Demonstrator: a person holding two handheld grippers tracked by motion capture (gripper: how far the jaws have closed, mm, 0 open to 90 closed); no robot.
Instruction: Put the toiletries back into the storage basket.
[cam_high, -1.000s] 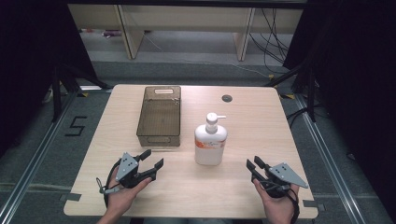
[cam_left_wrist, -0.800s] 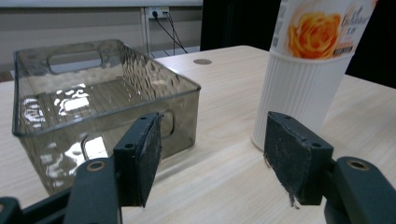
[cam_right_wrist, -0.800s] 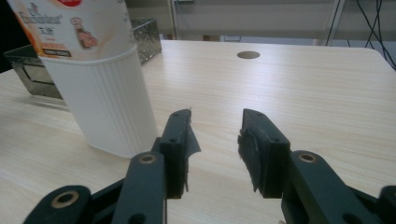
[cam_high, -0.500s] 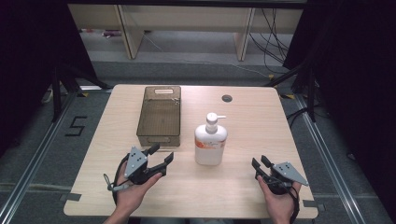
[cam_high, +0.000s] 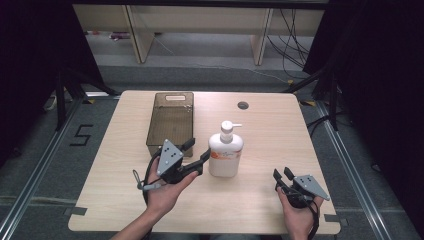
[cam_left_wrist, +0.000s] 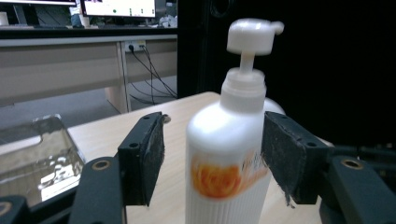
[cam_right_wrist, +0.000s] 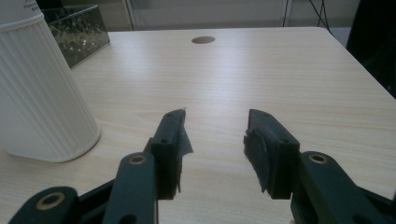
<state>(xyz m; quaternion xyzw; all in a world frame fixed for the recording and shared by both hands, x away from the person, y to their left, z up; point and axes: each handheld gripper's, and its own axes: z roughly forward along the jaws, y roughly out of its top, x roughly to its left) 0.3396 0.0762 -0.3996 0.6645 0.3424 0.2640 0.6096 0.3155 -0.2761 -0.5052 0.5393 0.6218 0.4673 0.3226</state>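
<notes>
Pump bottle (cam_high: 226, 152), white with an orange label, stands upright near the middle of the surface (cam_high: 260, 200), just to the right of the clear brown bin (cam_high: 171, 122) and not yet lifted. The left tongs (cam_high: 196, 150) have come up beside it and their jaws have just been closing; in the left gripper view the bottle (cam_left_wrist: 229, 154) sits between the two black pads, the right pad at or very near its side, the left pad with a gap, so by my reading the grasp is lined up but not made. The right tongs (cam_high: 281, 176) rest low near the front right edge, well apart from the bottle, jaws spread with nothing between them after just opening wider. Closing on the bottle, lifting it and carrying it wherever it belongs, probably the bin, all remain to be done.
</notes>
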